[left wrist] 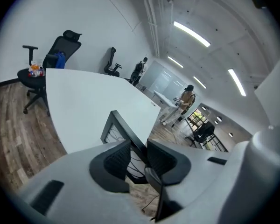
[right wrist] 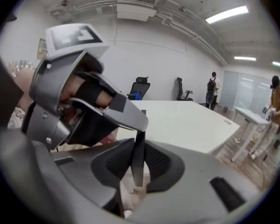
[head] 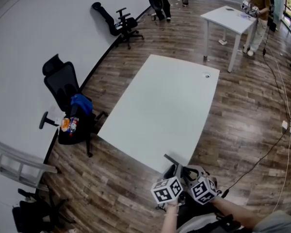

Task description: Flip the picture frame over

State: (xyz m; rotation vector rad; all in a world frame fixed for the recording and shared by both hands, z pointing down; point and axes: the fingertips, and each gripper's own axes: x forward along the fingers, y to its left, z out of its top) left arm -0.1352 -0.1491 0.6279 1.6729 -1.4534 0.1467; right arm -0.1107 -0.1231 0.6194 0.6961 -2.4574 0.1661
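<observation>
The black picture frame (head: 170,159) is held in the air just past the near edge of the white table (head: 160,106), tilted up on edge. In the left gripper view the frame (left wrist: 116,125) runs between the jaws of my left gripper (left wrist: 139,160); a gap shows beside one pad, so that gripper is open. In the right gripper view the frame's thin edge (right wrist: 138,146) stands upright between the pads of my right gripper (right wrist: 137,164), which is shut on it. My left gripper (right wrist: 84,106) is close at the upper left there. Both grippers (head: 177,173) (head: 193,173) sit side by side.
A black office chair (head: 68,101) with a blue item stands left of the table, another chair (head: 122,24) by the far wall. A second white table (head: 233,18) and people are at the back. A cable (head: 276,140) runs across the wood floor on the right.
</observation>
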